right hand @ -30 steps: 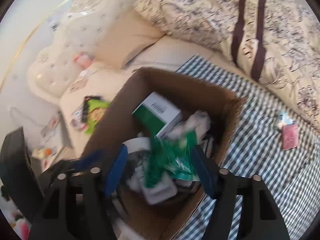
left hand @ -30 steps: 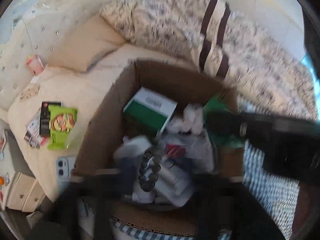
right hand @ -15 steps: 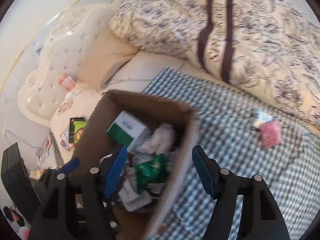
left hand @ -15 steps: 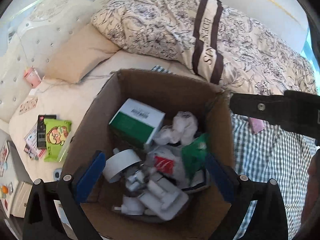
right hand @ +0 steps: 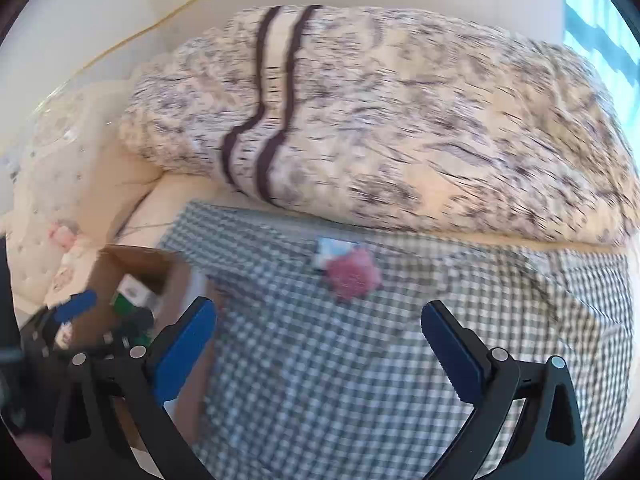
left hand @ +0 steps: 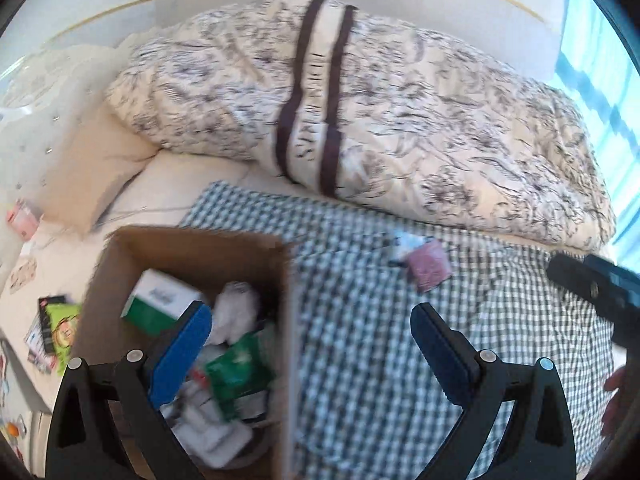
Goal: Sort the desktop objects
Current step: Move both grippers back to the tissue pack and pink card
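Both tongs are spread wide and hold nothing: the left tongs hang over the right wall of the brown cardboard box of mixed packets, the right tongs over the bare green-checked cloth on the bed. A small pink packet lies ahead, touching a white-and-blue packet, with open cloth all round.

Bed carries checked cloth, cardboard box, pink packet, floral duvet, beige pillow.
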Tool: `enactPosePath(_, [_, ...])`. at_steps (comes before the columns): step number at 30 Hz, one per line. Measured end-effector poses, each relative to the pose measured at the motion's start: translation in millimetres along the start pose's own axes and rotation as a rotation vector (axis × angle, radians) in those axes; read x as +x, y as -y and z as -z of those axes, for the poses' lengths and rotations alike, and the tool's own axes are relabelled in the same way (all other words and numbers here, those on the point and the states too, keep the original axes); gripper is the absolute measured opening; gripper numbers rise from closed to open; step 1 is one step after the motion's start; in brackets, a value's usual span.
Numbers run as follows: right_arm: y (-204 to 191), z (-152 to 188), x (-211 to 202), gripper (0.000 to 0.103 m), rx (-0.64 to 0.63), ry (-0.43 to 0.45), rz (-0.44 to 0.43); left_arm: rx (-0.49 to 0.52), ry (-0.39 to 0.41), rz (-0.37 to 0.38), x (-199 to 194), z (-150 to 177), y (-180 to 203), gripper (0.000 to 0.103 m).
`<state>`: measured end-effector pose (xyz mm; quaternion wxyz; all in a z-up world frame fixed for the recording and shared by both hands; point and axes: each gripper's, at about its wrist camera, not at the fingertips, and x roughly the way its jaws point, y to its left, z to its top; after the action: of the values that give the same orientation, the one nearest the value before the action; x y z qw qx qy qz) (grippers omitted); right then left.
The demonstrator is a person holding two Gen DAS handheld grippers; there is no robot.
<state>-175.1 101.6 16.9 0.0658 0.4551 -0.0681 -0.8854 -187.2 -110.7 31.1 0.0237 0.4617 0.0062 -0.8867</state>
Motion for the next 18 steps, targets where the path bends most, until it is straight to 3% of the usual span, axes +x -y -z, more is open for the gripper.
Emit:
enactPosePath(5, [33.9,16.2,14.9,0.103,-0.014,-0.018,-0.016,0.030,-0.019,0.032,35.9,-23.8,36.4,0.102])
enactPosePath(11, [47.4,28.4,54.9,0.103,-0.073,-0.088,-0.066,0.084,-0.070,0.068,95.8,-45.3,65.8,0.102])
enactPosePath(18, [60.0,27.4,108.2,0.103,-0.087,-0.097,-0.153,0.003,-0.202,0.144,174.4,-49.0,80.8,0.102])
